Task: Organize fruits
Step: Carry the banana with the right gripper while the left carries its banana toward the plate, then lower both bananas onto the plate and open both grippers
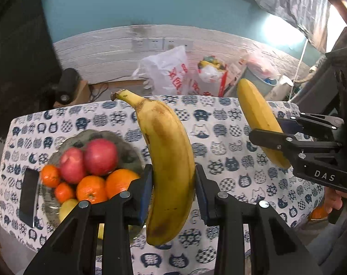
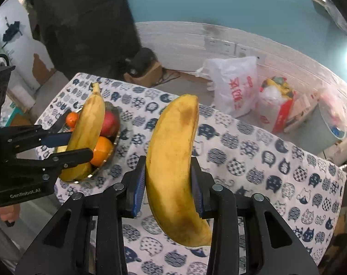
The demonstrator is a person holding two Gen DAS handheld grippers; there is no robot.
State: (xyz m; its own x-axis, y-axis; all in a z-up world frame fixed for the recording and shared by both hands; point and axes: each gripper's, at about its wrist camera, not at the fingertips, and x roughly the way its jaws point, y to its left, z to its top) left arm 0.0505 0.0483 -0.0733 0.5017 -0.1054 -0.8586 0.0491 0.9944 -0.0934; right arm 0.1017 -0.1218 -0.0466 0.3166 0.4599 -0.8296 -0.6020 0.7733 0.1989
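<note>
From the left wrist view, the left hand-held gripper (image 1: pixel 173 188) pinches a brown-flecked yellow banana (image 1: pixel 169 167) upright above the cat-print cloth on the table (image 1: pixel 230 160), just right of the glass bowl (image 1: pixel 127 153) of red apples and oranges, while the right hand-held gripper (image 1: pixel 272 133), marked "DAS", clamps a second, cleaner yellow banana (image 1: pixel 258 119). From the right wrist view, that second banana (image 2: pixel 173 167) sits pinched between blue pads (image 2: pixel 139 188), and the left tool reads "GenRobot.AI". The heaped bowl could, I judge, spill fruit if a banana lands on it carelessly.
</note>
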